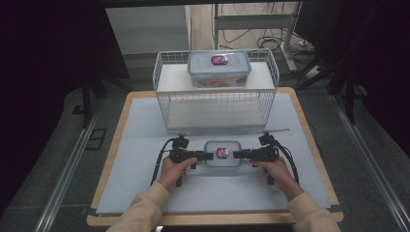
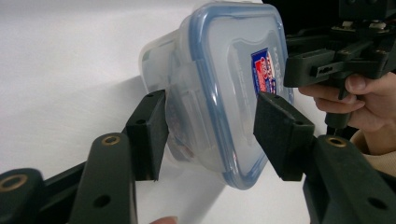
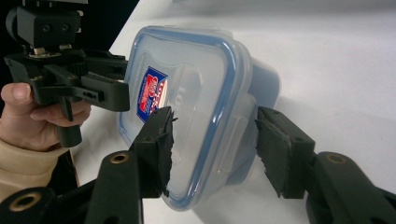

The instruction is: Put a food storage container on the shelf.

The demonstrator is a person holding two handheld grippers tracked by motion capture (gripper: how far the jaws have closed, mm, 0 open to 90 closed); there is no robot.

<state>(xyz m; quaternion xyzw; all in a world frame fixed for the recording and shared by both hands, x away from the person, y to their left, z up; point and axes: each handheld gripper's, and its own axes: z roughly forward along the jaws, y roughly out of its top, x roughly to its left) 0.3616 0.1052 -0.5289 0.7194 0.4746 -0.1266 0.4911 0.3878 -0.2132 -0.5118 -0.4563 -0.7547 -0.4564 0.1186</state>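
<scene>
My left fingers [image 2: 210,135] and right fingers [image 3: 212,149] straddle the clear blue-rimmed plastic box [image 1: 222,153], pads not visibly pressing. Uneven squeeze could slide it across the worktop [image 1: 145,193].

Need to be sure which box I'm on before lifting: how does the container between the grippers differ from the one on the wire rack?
The small container lies on the white table mat; the large container sits on the wire rack, on its upper shelf. The small container is plainly smaller and looks empty; the large container shows something reddish inside. The left gripper and right gripper flank the small container; nothing is near the large container. Both are clear, with blue-rimmed lids and a red-blue label.
</scene>
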